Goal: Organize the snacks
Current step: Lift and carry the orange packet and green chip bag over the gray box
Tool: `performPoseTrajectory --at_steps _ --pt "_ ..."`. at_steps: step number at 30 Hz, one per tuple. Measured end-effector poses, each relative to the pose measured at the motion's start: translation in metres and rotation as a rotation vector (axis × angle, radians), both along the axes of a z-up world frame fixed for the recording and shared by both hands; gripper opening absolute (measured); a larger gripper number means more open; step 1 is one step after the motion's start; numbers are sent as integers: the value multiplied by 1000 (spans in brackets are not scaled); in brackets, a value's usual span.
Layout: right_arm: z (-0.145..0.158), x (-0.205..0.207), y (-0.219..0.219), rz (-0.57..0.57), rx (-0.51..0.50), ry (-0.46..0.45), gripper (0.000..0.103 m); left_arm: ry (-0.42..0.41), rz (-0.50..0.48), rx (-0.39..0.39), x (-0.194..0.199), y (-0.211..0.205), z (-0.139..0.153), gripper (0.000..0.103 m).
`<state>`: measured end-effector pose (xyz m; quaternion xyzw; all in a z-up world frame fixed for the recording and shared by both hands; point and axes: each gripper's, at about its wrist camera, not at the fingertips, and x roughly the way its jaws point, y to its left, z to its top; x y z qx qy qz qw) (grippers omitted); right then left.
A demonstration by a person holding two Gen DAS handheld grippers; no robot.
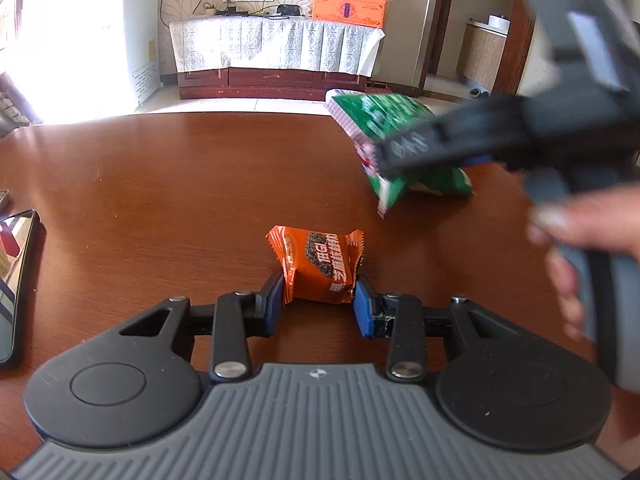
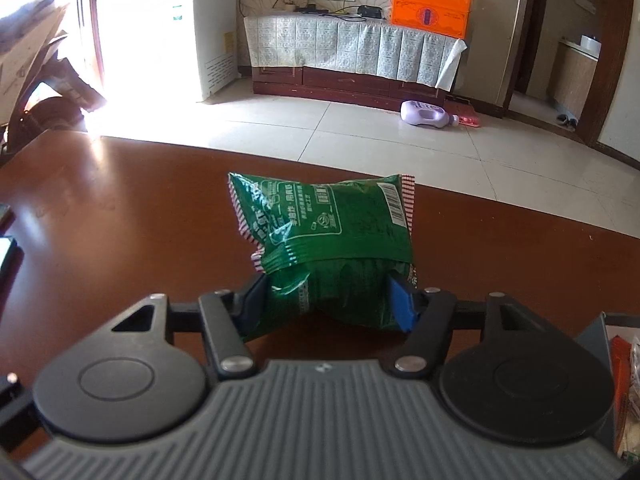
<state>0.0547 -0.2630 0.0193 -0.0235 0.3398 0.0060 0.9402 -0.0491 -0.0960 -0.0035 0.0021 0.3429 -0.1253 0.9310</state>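
A small orange snack packet (image 1: 320, 264) sits on the brown table (image 1: 160, 184), and the blue pads of my left gripper (image 1: 320, 302) are shut on its two sides. A green snack bag (image 2: 320, 240) with red-and-white striped edges is squeezed between the pads of my right gripper (image 2: 328, 300). In the left wrist view the right gripper (image 1: 404, 156) appears blurred at the right, carrying the green bag (image 1: 380, 120) low over the table beyond the orange packet. Whether the bag touches the wood I cannot tell.
A person's hand (image 1: 568, 248) grips the right tool's handle. A dark phone-like slab (image 1: 16, 280) lies at the table's left edge. A grey-walled container (image 2: 596, 340) holding snacks shows at the right wrist view's right edge. The table's far edge (image 2: 480, 196) drops to tiled floor.
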Motion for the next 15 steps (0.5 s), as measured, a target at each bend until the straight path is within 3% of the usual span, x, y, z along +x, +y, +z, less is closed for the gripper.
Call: performPoseTrajectory --at_steps 15 --pt "23 -178 -52 51 54 -18 62 -24 13 77 -50 -24 -1 42"
